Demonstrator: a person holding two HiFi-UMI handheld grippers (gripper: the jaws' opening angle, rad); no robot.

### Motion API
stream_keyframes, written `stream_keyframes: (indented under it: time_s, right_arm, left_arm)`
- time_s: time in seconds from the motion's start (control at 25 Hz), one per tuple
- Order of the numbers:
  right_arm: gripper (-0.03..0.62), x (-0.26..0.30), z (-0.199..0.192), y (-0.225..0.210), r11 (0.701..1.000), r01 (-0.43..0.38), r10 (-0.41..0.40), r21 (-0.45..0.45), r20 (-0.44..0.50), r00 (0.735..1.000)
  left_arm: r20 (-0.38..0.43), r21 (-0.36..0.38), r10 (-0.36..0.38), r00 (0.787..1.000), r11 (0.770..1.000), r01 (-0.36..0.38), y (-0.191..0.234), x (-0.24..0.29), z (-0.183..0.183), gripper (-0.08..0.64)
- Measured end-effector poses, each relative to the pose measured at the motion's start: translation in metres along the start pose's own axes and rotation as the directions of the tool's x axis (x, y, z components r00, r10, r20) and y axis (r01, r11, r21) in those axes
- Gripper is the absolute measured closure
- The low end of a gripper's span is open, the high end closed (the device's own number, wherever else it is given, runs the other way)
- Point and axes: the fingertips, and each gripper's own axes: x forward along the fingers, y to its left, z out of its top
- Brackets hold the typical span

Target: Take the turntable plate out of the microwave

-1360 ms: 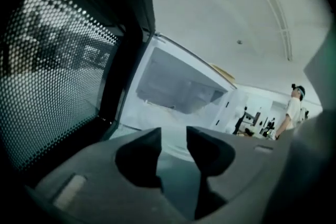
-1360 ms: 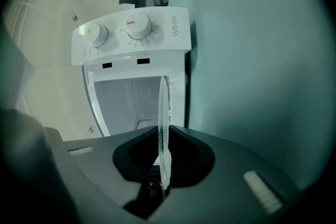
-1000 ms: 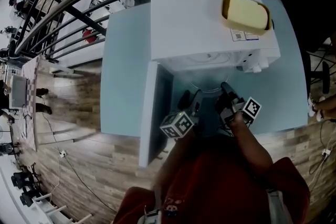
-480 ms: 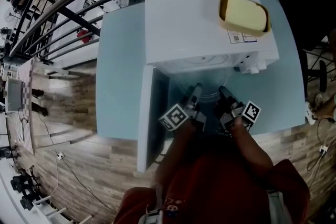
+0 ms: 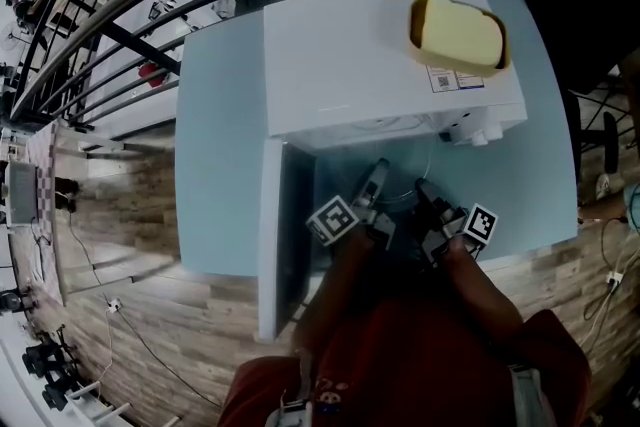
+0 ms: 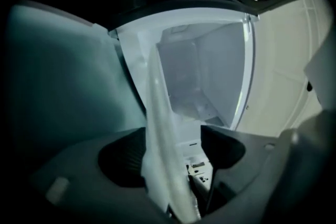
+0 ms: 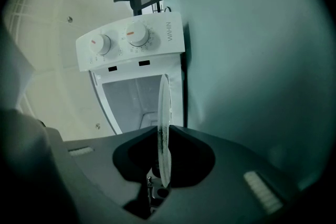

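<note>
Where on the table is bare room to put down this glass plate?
Widest: the bare table left of the microwave. A narrower strip lies right of it. The front is crowded: open door, left tool, right tool and the plate.

In the head view the microwave [image 5: 350, 65] hides its own cavity under its top. The clear turntable plate [image 5: 398, 199] shows only as a faint arc between the left gripper [image 5: 377, 177] and the right gripper [image 5: 424, 191], and the print on the label [image 5: 455, 80] is too small to read. In the left gripper view the turntable plate is a blurred band that runs off the bottom edge and covers the left jaw's inner face, so contact there cannot be told. The right gripper view shows it edge-on only.
</note>
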Motion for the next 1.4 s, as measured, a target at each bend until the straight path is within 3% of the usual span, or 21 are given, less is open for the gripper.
stream_keyframes:
  time_s: [0.16,0.28,0.44,0.68,1.04,1.16,1.4]
  right_arm:
    - [0.561,0.000,0.000,-0.001,1.000,-0.002,0.002,0.003,-0.018,1.000]
    - [0.561,0.001,0.001,-0.003,1.000,0.002,-0.002,-0.001,-0.028,1.000]
    - [0.561,0.004,-0.001,-0.004,1.000,0.004,-0.004,-0.001,-0.035,0.999]
    - [0.560,0.004,-0.003,-0.008,1.000,0.022,-0.022,-0.006,-0.034,0.999]
    - [0.553,-0.001,-0.001,-0.006,0.998,0.052,-0.052,-0.023,-0.003,0.999]
    - [0.495,-0.011,0.003,-0.005,0.996,0.068,-0.066,-0.050,0.030,0.997]
    - [0.491,-0.039,0.005,0.007,0.992,0.074,-0.068,-0.102,0.054,0.996]
  left_arm:
    - [0.000,-0.061,-0.038,0.999,0.997,0.038,-0.004,0.004,-0.006,0.260]
    - [-0.001,-0.074,-0.036,0.999,0.997,0.036,0.000,0.004,-0.004,0.363]
    - [0.003,-0.074,-0.054,0.999,0.996,0.054,0.003,0.003,0.005,0.436]
    - [0.042,-0.105,-0.008,0.999,0.994,0.012,0.016,0.001,0.014,0.525]
    - [0.043,-0.115,-0.010,0.999,0.993,0.015,0.013,0.000,0.011,0.529]
    - [0.037,-0.094,-0.006,0.999,0.996,0.009,0.014,-0.003,0.007,0.529]
    - [0.044,-0.109,-0.007,0.999,0.994,0.012,0.007,-0.017,-0.009,0.529]
